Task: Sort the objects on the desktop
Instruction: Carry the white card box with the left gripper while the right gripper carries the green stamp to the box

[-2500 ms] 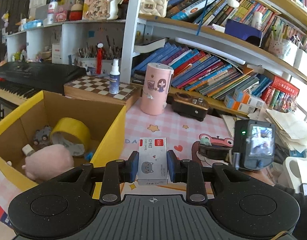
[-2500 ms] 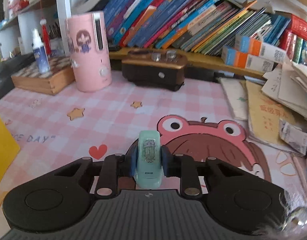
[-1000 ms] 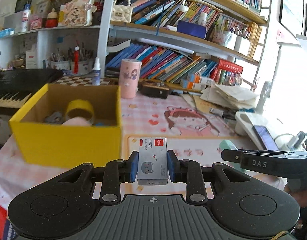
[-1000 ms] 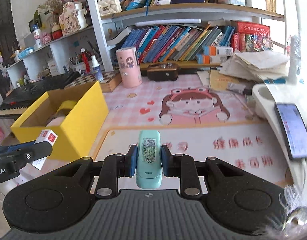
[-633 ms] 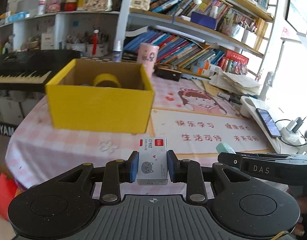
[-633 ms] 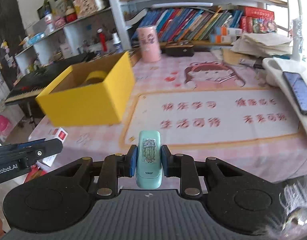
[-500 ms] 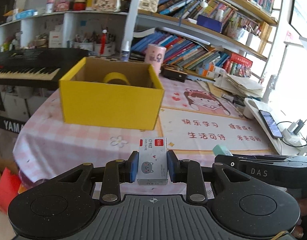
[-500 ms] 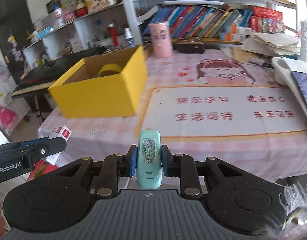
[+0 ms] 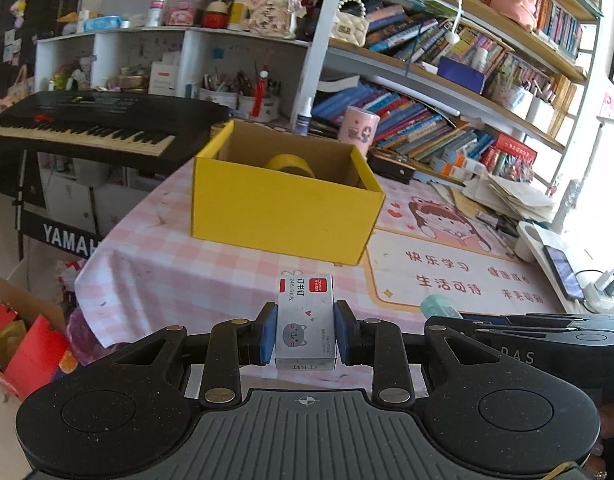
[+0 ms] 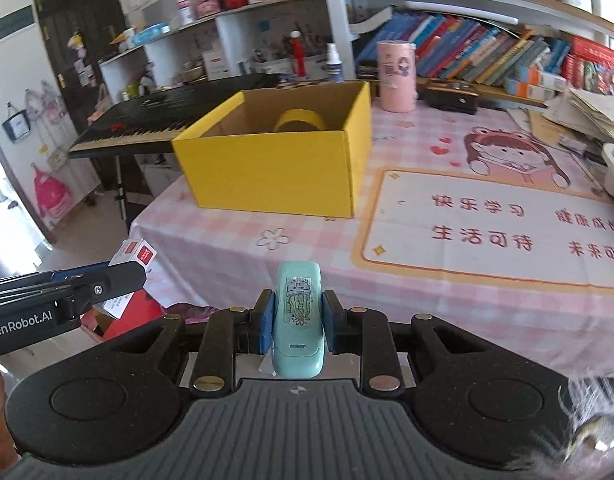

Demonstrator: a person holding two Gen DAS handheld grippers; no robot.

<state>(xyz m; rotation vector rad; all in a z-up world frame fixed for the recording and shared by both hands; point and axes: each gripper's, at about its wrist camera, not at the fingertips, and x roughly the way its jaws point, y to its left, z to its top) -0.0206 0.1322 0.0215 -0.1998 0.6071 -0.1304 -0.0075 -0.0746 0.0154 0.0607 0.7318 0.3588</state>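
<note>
— What's biggest?
— The yellow box, middle of the frame on the pink checked table.
— And the grippers?
— Left gripper, bottom centre, clamps a staple box. Right gripper clamps a mint stapler, bottom centre too.

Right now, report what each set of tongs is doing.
Left tongs: shut on the staple box.
Right tongs: shut on the mint stapler.
</note>
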